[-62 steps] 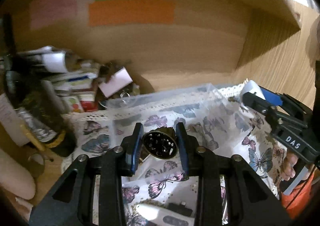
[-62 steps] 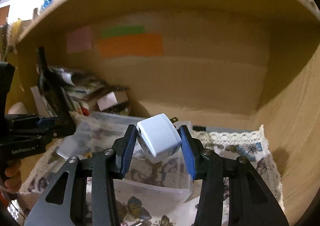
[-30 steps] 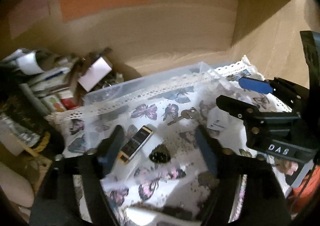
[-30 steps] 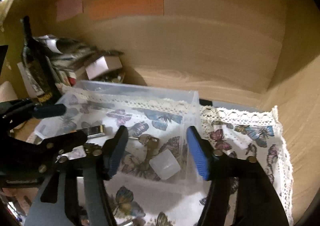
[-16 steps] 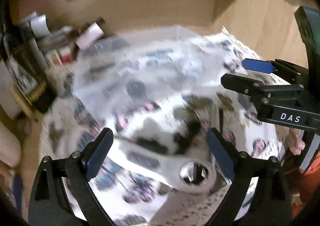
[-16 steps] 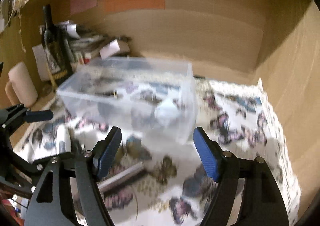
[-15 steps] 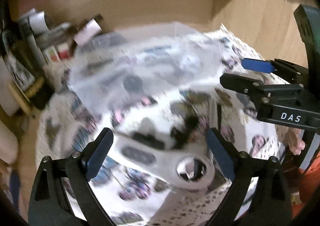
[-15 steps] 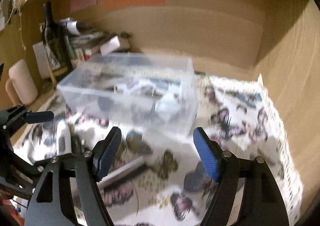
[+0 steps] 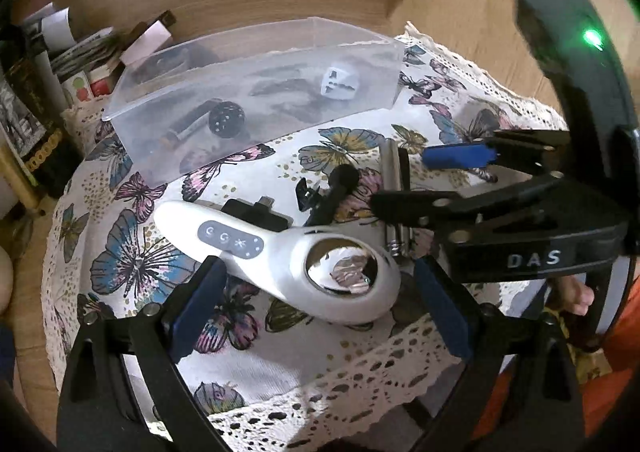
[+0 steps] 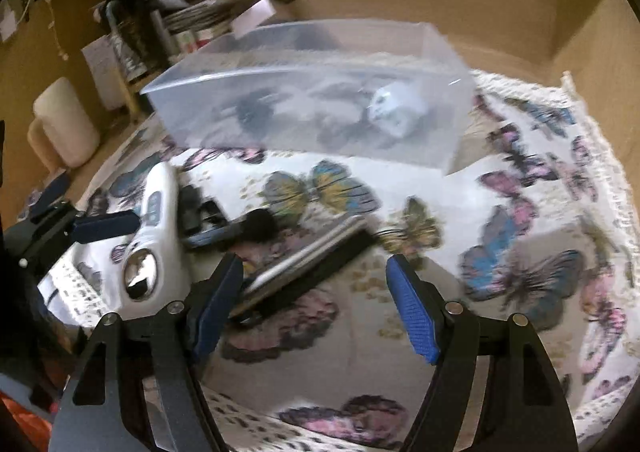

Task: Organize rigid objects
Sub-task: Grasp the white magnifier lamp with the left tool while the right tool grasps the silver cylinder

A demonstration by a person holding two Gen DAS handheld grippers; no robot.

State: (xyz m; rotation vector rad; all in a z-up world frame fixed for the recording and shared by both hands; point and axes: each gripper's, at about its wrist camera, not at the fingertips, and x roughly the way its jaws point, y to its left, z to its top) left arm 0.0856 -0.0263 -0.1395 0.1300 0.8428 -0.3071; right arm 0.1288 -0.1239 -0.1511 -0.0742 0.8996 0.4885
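A clear plastic bin stands at the back of the butterfly cloth. Inside lie a white charger cube, a round black part and a dark stick. In front lie a white handheld device with a round lens, a black adapter, a black clip piece and a silver-and-black bar. My left gripper is open and empty over the white device. My right gripper is open and empty above the bar.
A dark wine bottle, boxes and papers crowd the back left corner. A pale cylinder stands at the left. Wooden walls close the back and right. The cloth's lace edge runs along the front.
Both grippers opened and dropped the black round part and the white charger cube into the bin. Both then pulled back and lowered towards the objects on the cloth in front.
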